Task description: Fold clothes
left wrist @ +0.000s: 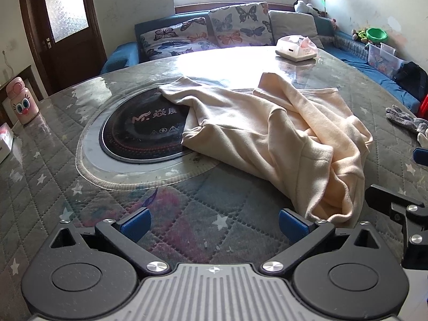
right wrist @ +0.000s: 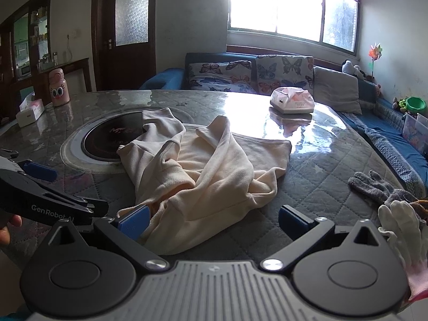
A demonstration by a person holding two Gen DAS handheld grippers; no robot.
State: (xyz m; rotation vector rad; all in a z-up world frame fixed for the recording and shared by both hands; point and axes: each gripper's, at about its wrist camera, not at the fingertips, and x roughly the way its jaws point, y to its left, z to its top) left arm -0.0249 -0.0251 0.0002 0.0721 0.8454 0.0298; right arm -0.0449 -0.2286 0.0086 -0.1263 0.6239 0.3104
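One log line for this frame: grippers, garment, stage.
left hand-held gripper: open, empty | right hand-held gripper: open, empty | garment: crumpled on table, overlapping hob | stage: pre-grasp

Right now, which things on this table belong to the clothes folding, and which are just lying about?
Belongs to the job:
- cream garment, crumpled and unfolded
- left gripper, open
- right gripper, open, at the garment's near edge

Just lying about:
- grey gloves
- white glove
- tissue pack
- tissue box
- pink bottle
- built-in cooktop, partly under the garment
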